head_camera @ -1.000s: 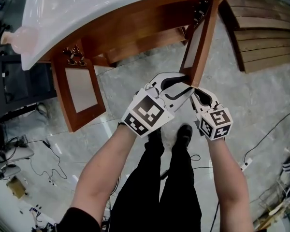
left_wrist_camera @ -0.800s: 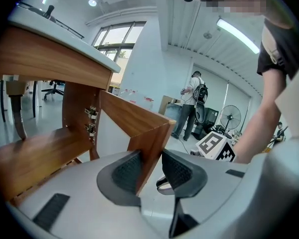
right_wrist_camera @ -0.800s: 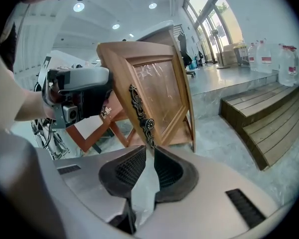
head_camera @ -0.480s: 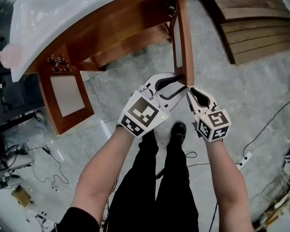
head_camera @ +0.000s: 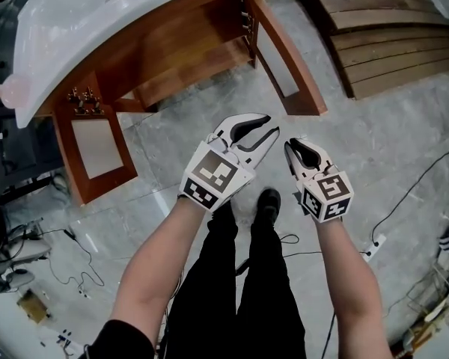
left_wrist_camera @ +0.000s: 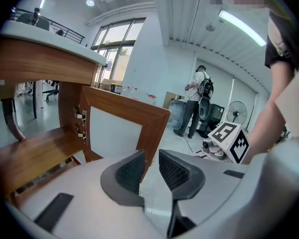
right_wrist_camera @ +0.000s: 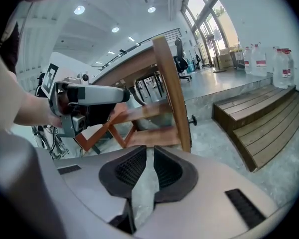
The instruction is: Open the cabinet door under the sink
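Left gripper view alone shows a bystander (left_wrist_camera: 195,102) — past the door (left_wrist_camera: 120,117).

Reddish-brown wooden cabinet door (head_camera: 308,99) with a pale panel; white sink (head_camera: 97,21); grey marbled floor (head_camera: 389,140); white left gripper (head_camera: 263,126) and right gripper (head_camera: 290,149), black pads (left_wrist_camera: 175,171), black-and-white square-patterned cubes; black trousers (head_camera: 232,275)

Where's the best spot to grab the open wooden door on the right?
On that door, probably the free end rail, farthest from the hinges, coming from the person's side: it is thin, flat and sticks out that way, so jaws fit over it.
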{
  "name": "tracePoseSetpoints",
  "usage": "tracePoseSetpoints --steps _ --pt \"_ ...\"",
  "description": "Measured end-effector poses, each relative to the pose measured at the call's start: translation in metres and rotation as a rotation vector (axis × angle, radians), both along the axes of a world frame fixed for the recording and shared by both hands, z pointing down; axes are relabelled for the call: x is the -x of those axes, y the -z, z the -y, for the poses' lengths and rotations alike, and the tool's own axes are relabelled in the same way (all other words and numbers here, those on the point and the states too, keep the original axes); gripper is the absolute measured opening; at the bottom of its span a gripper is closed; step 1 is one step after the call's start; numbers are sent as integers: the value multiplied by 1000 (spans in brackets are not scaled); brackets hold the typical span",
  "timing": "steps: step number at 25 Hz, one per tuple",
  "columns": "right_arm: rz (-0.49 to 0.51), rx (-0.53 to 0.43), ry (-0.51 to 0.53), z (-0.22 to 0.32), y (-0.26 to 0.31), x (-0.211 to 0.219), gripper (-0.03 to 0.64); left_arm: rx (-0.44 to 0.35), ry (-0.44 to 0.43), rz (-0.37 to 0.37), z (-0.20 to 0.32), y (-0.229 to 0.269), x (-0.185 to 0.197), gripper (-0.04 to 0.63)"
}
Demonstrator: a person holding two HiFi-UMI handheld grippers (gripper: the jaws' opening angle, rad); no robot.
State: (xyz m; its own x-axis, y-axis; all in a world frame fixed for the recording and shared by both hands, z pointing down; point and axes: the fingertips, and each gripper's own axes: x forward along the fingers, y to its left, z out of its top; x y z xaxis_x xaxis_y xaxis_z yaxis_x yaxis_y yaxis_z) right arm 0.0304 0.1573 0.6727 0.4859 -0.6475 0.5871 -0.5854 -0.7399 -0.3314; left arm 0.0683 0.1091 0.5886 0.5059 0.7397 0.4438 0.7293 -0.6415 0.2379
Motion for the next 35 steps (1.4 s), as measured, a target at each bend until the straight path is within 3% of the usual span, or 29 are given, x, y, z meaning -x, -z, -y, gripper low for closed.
tracePoseSetpoints --steps 7,13,19,28,35 --pt "-27 -10 17 -3 26 2 51 -18 74 3 7 9 7 74" --pt "-36 -22 17 -2 68 2 44 -51 167 58 24 34 23 51" --pt "-38 -42 41 7 138 20 34 -65 317 95 54 103 44 37" --pt "-37 -87 80 9 232 63 15 -62 454 128 76 200 85 32" --pt "-117 -146 76 3 316 65 15 -92 450 122 71 263 117 32"
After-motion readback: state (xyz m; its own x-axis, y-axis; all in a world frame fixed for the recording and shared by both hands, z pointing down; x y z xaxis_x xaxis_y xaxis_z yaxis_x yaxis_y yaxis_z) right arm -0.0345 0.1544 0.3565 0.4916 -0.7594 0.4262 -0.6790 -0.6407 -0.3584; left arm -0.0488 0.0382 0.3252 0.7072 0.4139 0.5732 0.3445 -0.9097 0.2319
